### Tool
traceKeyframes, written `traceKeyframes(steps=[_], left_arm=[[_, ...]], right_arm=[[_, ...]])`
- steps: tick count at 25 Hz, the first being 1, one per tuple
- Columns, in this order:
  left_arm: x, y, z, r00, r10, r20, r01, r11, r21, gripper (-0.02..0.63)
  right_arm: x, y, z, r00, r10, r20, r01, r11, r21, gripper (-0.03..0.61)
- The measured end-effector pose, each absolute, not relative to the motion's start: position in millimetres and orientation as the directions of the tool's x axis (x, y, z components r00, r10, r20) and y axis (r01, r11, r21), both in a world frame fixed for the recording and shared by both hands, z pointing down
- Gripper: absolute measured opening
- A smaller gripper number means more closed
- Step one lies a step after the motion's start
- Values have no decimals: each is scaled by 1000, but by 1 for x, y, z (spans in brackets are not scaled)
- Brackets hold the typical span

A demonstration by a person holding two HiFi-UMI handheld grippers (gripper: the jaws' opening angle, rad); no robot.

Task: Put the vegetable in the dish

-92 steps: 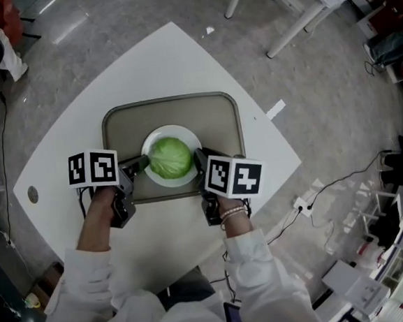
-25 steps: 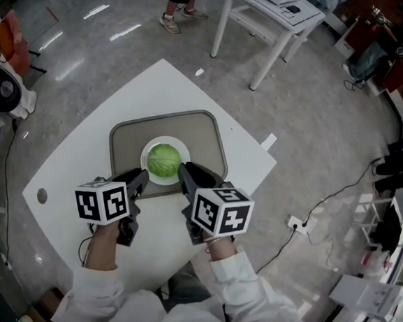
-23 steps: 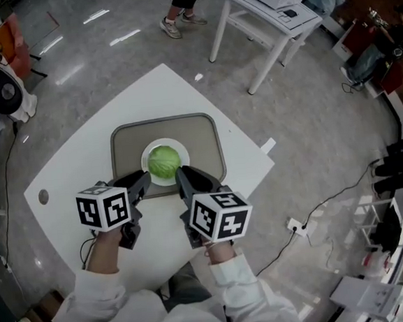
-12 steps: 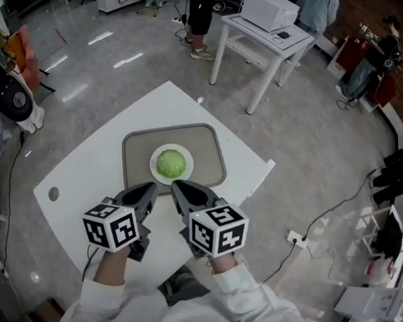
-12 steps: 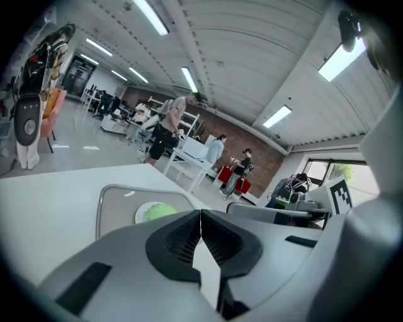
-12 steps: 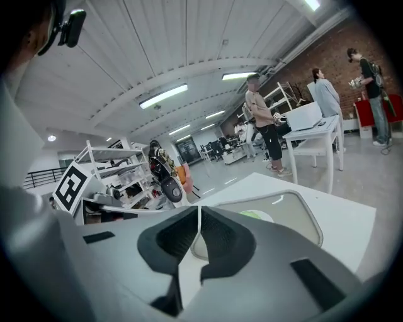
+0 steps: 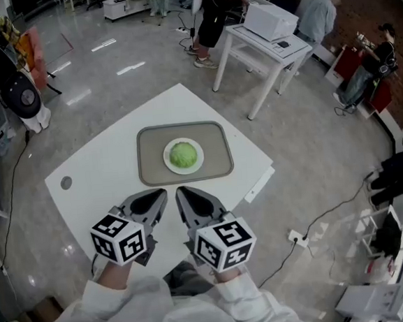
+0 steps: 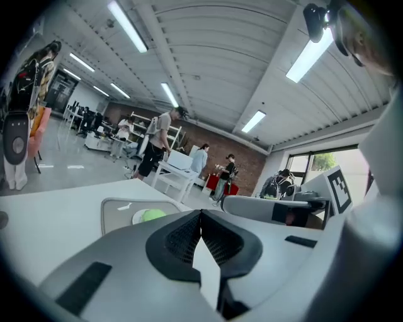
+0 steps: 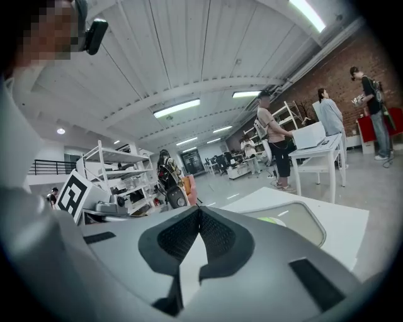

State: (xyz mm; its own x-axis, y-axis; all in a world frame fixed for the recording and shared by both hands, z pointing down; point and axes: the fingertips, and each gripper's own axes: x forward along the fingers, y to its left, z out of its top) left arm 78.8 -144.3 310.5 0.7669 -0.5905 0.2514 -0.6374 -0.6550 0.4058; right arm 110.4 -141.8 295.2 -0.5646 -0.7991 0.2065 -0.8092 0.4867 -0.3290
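A green cabbage [image 7: 182, 153] lies on a white dish [image 7: 184, 167] in the middle of a grey tray [image 7: 216, 164] on the white table [image 7: 104, 174]. Both grippers hang near the table's front edge, well short of the tray. My left gripper [image 7: 161, 193] is shut with nothing in it, and so is my right gripper [image 7: 179, 191]. In the left gripper view the cabbage [image 8: 153, 214] shows small past the closed left gripper [image 8: 201, 212]. The right gripper view shows the tray [image 9: 296, 224] beyond the closed right gripper [image 9: 199, 209].
A white side table [image 7: 267, 32] with a box on it stands beyond the main table at the upper right. People stand and sit around it. A cable and power strip [image 7: 294, 236] lie on the floor to the right.
Both grippers have let go of the cabbage, drawn back toward the table's front edge and shut. The cabbage stays on the dish. The head view has tilted up.
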Motion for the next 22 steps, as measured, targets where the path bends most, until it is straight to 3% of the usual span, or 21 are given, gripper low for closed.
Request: traceKeyframes(steps=[5, 22], left_arm=[[65, -119, 303, 770, -597, 225, -632, -666, 396, 8], [35, -57, 307, 775, -592, 221, -631, -711, 310, 8]], right_arm=[[93, -112, 287, -558, -817, 145, -811, 499, -306, 14], [57, -52, 302, -484, -860, 165, -862, 435, -259, 12]])
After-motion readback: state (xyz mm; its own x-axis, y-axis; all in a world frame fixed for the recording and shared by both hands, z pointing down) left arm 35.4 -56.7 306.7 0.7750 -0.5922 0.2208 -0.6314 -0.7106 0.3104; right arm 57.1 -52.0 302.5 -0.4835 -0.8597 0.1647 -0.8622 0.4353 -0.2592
